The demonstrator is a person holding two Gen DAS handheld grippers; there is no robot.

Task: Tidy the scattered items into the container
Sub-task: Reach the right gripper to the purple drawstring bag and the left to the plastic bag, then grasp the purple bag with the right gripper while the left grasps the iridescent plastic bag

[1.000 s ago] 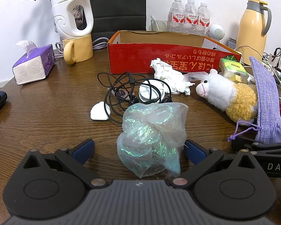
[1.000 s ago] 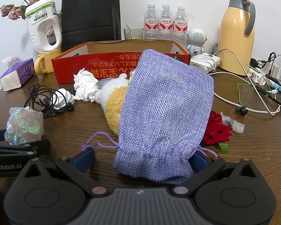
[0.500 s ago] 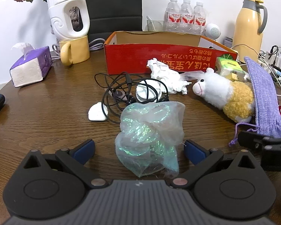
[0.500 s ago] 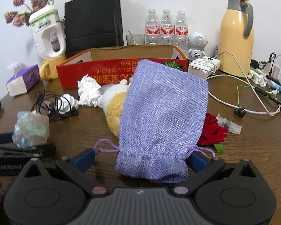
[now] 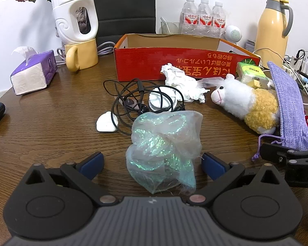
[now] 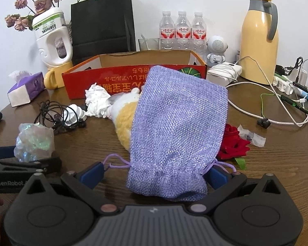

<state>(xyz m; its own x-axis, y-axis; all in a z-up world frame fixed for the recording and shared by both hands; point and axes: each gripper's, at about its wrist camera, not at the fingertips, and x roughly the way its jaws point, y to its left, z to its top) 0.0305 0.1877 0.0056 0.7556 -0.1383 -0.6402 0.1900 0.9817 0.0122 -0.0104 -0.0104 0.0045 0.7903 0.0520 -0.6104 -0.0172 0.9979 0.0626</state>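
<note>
Iridescent plastic film, crumpled into a bundle (image 5: 164,145): sits between the blue pads of the left tongs (image 5: 152,163), whose fingers are spread wide; the right pad (image 5: 212,165) lies just beside the film, the left pad (image 5: 92,163) stands apart from it. Whether the bundle is lifted or resting on the tabletop (image 5: 51,127) cannot be told.

Lilac woven drawstring pouch (image 6: 176,135): standing upright between the pads of the right tongs (image 6: 154,175), gathered neck down; fingers spread about as wide as the pouch, and contact cannot be confirmed.

Red cardboard box (image 5: 178,65), open top, printed lettering upside down: at the back of the tabletop, beyond all loose items.

Loose items in front of the box:
- black earphone cable (image 5: 133,100), tangled over a white round case (image 5: 161,102);
- small white earbud case (image 5: 106,122), touching the cable;
- crumpled white tissue (image 5: 182,82), against the box wall;
- plush sheep (image 5: 248,104), white head, yellow body, lying on its side just behind the pouch;
- green tissue packet (image 5: 250,73) at the box's right corner;
- red fabric rose (image 6: 234,143), right of the pouch.
</note>
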